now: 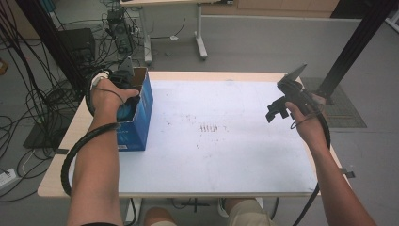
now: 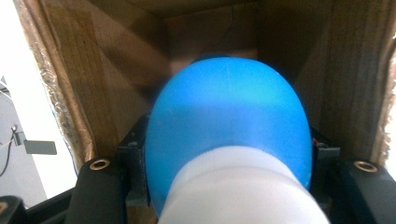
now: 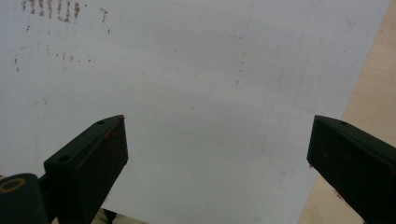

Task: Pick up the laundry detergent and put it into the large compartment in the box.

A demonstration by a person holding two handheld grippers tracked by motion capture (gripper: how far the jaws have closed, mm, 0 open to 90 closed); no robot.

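Note:
A blue cardboard box point(image 1: 142, 114) stands open-topped at the table's left edge. My left gripper point(image 1: 123, 74) reaches down into it. Inside, between brown cardboard walls point(image 2: 84, 84), its jaws sit tight against both sides of a rounded blue object with a white lower part point(image 2: 229, 112); the left gripper point(image 2: 231, 161) is shut on it. My right gripper point(image 1: 277, 110) hovers over the right side of the white tabletop point(image 1: 221, 150). The right gripper point(image 3: 217, 140) is wide open with nothing between its fingers, over the white surface point(image 3: 187, 70).
Faint reddish marks point(image 1: 207, 127) dot the middle of the white top. The wooden table edge point(image 3: 373, 93) lies just right of the right gripper. A black frame post point(image 1: 357, 42) stands at the back right. Cables point(image 1: 28, 94) clutter the floor at left.

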